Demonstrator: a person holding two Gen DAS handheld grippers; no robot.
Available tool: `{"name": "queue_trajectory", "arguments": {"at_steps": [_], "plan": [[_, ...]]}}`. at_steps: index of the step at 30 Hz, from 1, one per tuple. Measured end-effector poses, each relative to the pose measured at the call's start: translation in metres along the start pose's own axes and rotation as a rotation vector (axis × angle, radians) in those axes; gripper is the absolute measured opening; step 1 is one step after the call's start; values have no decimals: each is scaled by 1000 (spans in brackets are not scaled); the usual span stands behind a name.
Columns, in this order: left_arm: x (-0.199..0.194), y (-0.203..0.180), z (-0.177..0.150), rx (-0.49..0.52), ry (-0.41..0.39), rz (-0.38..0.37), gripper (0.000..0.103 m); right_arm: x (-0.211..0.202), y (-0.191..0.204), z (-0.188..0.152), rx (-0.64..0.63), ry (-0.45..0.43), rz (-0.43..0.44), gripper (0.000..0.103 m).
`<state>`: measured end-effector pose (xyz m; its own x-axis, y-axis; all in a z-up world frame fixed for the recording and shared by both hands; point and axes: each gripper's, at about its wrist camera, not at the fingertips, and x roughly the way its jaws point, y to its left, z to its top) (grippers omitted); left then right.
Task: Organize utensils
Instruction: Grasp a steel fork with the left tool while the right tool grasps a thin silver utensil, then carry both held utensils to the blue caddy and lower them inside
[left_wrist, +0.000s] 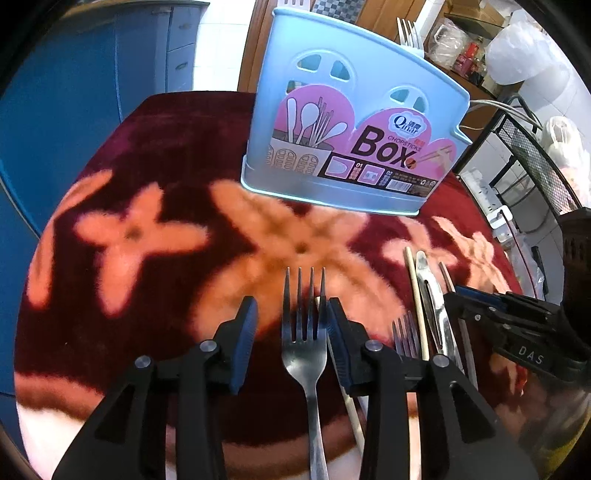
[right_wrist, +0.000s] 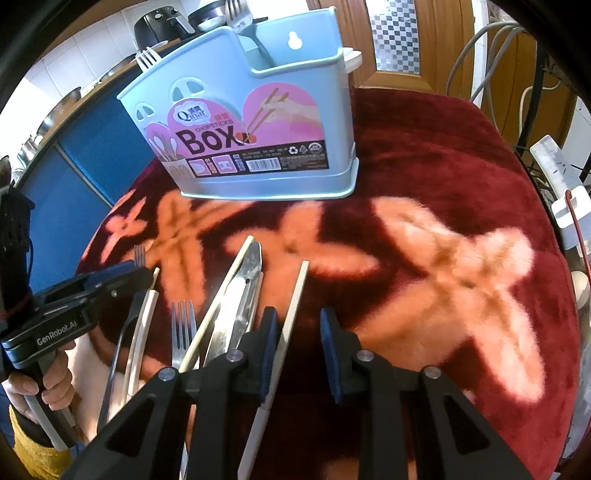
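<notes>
A steel four-tined fork (left_wrist: 303, 345) lies lower centre between the left hand-held gripper's (left_wrist: 290, 334) parted jaws, unpinched; the right hand-held gripper (right_wrist: 299, 350) stands apart around a pale chopstick (right_wrist: 291, 314); pale-blue chopsticks box (right_wrist: 258, 122) upper centre.

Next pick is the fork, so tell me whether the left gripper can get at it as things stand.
Probably yes. The fork lies on the cloth right between the left gripper's open fingers, nothing on top of it. A chopstick beside the handle runs under the right finger and might get pinched too.
</notes>
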<state>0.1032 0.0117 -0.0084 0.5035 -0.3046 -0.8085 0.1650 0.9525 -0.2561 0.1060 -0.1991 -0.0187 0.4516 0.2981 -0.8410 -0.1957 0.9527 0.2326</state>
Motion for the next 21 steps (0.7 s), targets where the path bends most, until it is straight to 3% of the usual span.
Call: {"name": "queue_trajectory", "arguments": {"at_steps": [3,11,21], "plan": [[4,-5,2,19,-4,-24,24,1,0,0,2,-13,0,12],[-11,-17,-3,70,-85,12,23,-11,-8,0,50,-79,43,6],[-75,-27,-2,102,-299,-1,23,-59,8,-4,11,-263,66,6]]}}
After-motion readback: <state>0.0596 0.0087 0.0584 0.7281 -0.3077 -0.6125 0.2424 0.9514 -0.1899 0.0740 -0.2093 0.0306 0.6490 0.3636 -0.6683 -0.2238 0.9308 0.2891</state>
